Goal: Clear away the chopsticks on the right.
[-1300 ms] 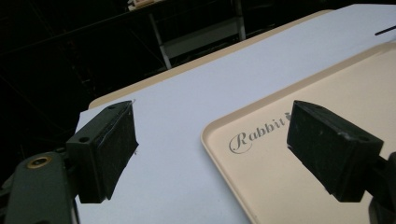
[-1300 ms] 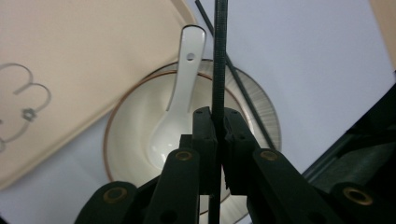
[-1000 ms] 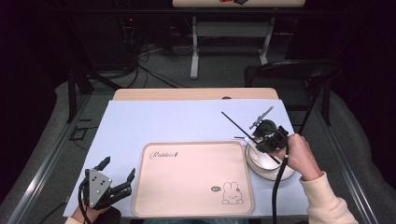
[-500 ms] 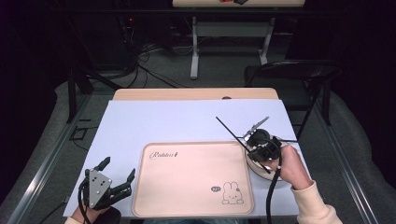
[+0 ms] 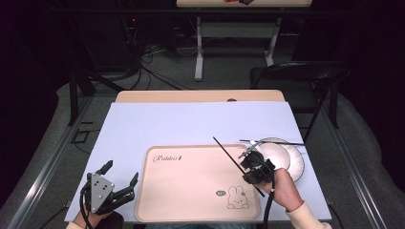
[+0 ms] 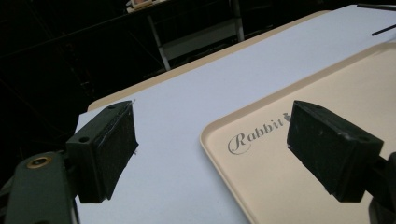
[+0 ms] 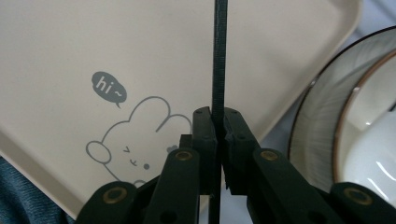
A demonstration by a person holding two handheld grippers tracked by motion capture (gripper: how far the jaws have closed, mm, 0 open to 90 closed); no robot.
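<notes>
Right, I've got the right gripper [image 5: 252, 168] clamped on a single black chopstick [image 5: 229, 156], jaws pressed together on it roughly mid-length; the right gripper view shows the pads [image 7: 205, 135] squeezing the stick [image 7: 219, 56] dead centre. Holding it at the middle balances it, I judge, so it won't swing when I set it down. In the high view the stick points toward 10 o'clock over the beige tray [image 5: 157, 210], tip above the tray's right half, back end running past the hand toward 5 o'clock. The second chopstick [image 5: 277, 142] lies across the rim of the plate [image 5: 296, 164] at about 2 o'clock from the gripper, so it probably gets fetched next. A white bowl [image 5: 272, 155] sits in that plate, just off the tray's right edge. The rabbit print [image 5: 237, 197] is at the tray's 5 o'clock corner, right under my hand.

The left gripper [image 5: 114, 193] is parked at the tray's 8 o'clock corner, jaws wide apart, nothing between them; the left gripper view shows the "Rabbit" lettering [image 6: 254, 135] through the gap. It's idle, kept clear of the tray so the right has room.
</notes>
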